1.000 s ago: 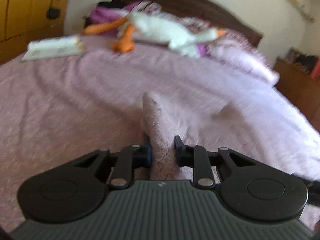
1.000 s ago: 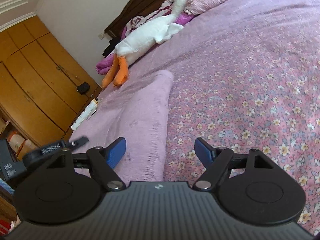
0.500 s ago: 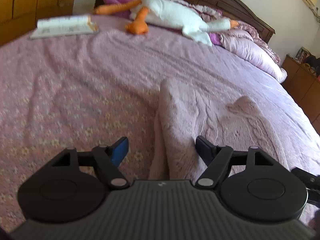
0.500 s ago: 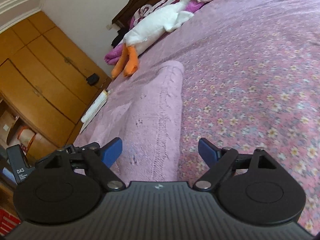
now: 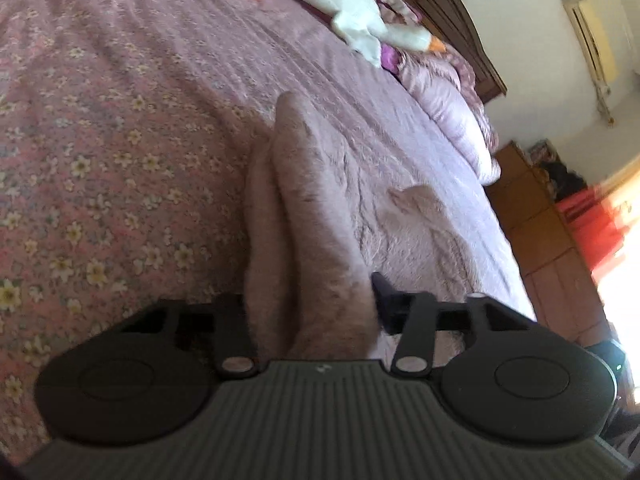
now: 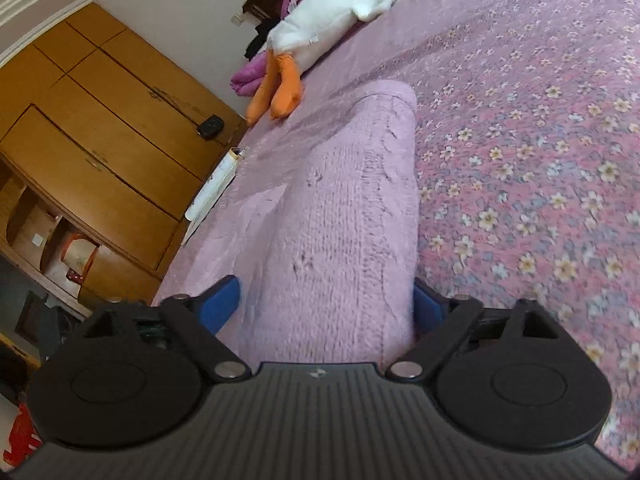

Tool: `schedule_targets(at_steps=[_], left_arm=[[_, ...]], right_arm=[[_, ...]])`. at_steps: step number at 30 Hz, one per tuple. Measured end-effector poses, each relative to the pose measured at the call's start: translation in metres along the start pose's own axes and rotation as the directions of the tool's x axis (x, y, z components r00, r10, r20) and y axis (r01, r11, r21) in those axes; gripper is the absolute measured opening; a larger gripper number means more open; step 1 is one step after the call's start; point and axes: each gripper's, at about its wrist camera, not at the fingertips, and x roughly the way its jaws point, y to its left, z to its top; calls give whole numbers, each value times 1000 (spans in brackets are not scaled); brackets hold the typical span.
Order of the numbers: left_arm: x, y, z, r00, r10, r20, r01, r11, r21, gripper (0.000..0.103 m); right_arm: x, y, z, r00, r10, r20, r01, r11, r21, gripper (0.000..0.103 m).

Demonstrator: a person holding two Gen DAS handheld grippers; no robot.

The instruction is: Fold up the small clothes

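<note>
A pale pink knitted garment lies folded lengthwise on the flowered pink bedspread. My left gripper is open, its jaws wide on either side of the garment's near end; the left fingertip is hidden behind the cloth. In the right wrist view the same garment runs away from me as a long folded strip. My right gripper is open, its blue pads on each side of the strip's near end, close to the cloth.
A white plush goose with orange feet lies at the head of the bed, also in the left wrist view. A pillow lies beside it. A wooden wardrobe stands at the bedside, and a booklet lies at the bed's edge.
My left gripper let go of the garment's edge, opened, then moved forward so the cloth sits between its jaws. My right gripper stayed open and moved forward over the strip's end.
</note>
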Motion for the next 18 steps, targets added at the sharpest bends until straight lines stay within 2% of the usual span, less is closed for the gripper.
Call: schedule_targets(at_steps=[1, 4, 8, 11, 15, 18], left_arm=[[-3, -3, 1, 1000, -6, 7, 6, 1000, -8, 42], [-13, -17, 1, 999, -29, 22, 28, 1000, 2, 40], [-24, -44, -7, 998, -70, 6, 70, 997, 21, 39], [-33, -62, -22, 995, -94, -15, 94, 995, 40, 39], [-40, -85, -50, 992, -122, -44, 125, 988, 89, 39], [-37, -98, -74, 991, -111, -71, 120, 983, 138, 39]], right_arm=[[0, 2, 3, 1000, -21, -3, 21, 1000, -3, 62], [-10, 10, 13, 1000, -9, 0, 9, 1000, 1, 54], [-42, 28, 23, 999, 21, 29, -20, 1000, -23, 53], [-77, 42, 22, 998, 10, 55, -6, 997, -75, 53], [-125, 45, 7, 995, -9, 96, 19, 994, -104, 53], [-159, 33, -12, 992, -25, 125, 37, 995, -89, 53]])
